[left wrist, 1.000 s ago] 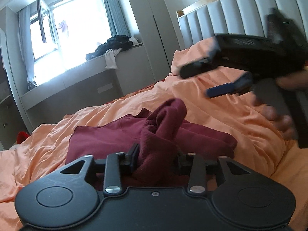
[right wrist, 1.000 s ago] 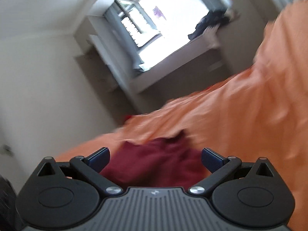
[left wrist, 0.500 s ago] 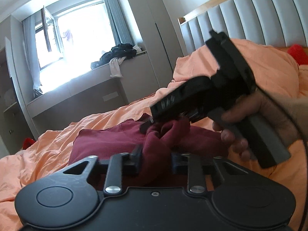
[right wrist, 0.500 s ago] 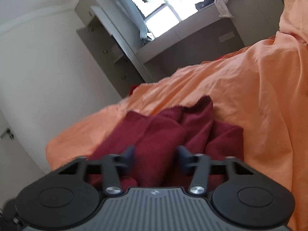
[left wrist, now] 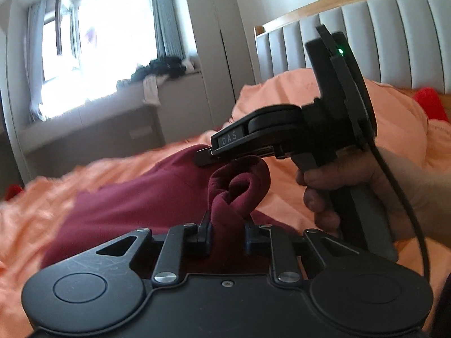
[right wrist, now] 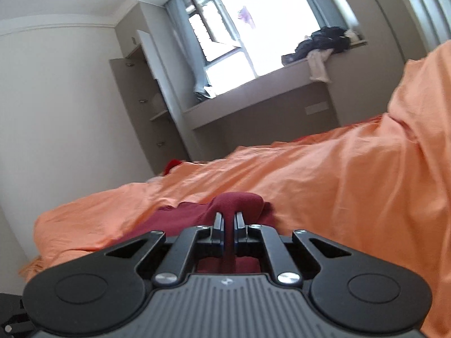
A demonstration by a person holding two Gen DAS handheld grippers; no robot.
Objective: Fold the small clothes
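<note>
A maroon garment lies spread on the orange bed, with one bunched end lifted toward me. My left gripper has that rolled bunch between its fingers; the jaws are closing and the pads press the cloth. In the left wrist view my right gripper, held by a hand, reaches in from the right just above the bunch. The right wrist view shows the right gripper shut on a thin raised fold of the maroon garment. The rest of the cloth is hidden behind the gripper body.
Wrinkled orange bedding covers the bed and rises to a mound on the right. A grey padded headboard stands behind, with a red item near it. Dark clothes sit on the window ledge.
The right gripper swung in from the right and its wide-open jaws shut on a fold of the garment. The left jaws narrowed on the bunch, which now stands higher.
</note>
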